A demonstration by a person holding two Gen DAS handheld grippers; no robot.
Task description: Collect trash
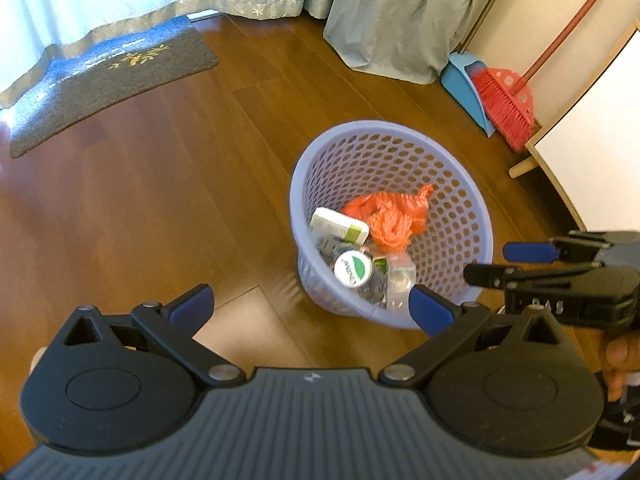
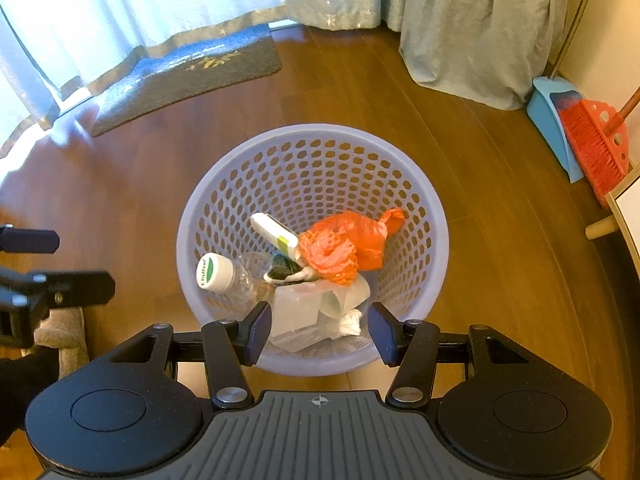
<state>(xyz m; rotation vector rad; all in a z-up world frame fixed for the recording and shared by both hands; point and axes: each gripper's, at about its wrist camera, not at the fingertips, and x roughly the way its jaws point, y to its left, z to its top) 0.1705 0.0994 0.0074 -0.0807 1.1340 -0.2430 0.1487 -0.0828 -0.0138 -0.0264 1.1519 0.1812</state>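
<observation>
Lavender mesh basket (image 2: 312,152) on the wood floor holds the trash: orange bag (image 2: 352,240) at 2 o'clock, capped clear bottle (image 2: 224,274) at 9, crumpled paper, probably tissue, near 6. All light; bag soft and slippery, pinch its knot. Right gripper (image 2: 318,334) and left gripper (image 1: 310,306) both gape, empty.

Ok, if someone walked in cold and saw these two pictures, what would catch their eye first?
Probably the lilac basket on the brown wooden floor, with a bright orange bag on top of the rubbish in it, next to a capped clear bottle. Next, the red broom and blue dustpan leaning by the wall at the right. Both tongs are open and empty, the right tongs just above the basket.
</observation>
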